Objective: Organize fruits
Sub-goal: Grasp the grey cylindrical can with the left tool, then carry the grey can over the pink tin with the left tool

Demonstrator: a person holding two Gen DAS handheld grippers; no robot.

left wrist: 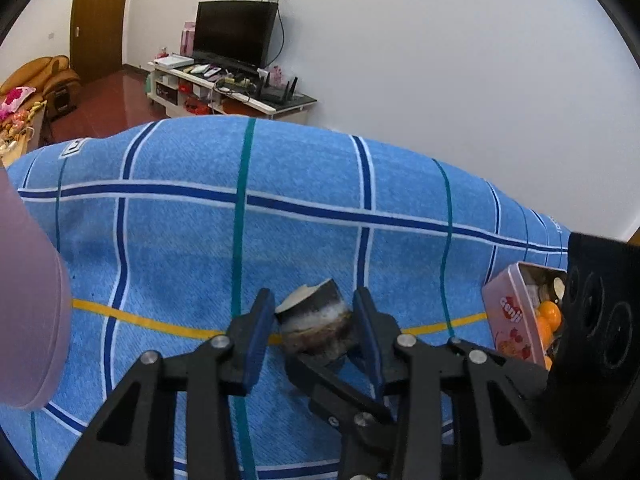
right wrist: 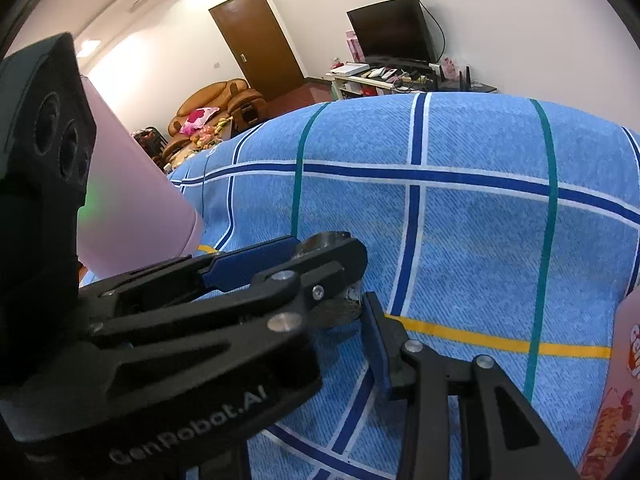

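Observation:
A dark, mottled round object (left wrist: 316,320) with a pale flat top lies on the blue checked cloth (left wrist: 180,248). My left gripper (left wrist: 314,300) straddles it, and both blue pads press its sides. In the right wrist view the left gripper (right wrist: 328,248) crosses in front and covers most of the object (right wrist: 336,314). My right gripper (right wrist: 332,312) shows only its right finger (right wrist: 376,340), whose tip rests against the object; its left finger is hidden. A pink tin (left wrist: 516,312) at the right holds oranges (left wrist: 548,314).
A pink cup (left wrist: 28,300) stands on the cloth at the left, close to the left gripper. The tin (right wrist: 624,380) sits at the right edge. Beyond the cloth are a TV stand (left wrist: 224,92), a sofa (right wrist: 216,104) and a door.

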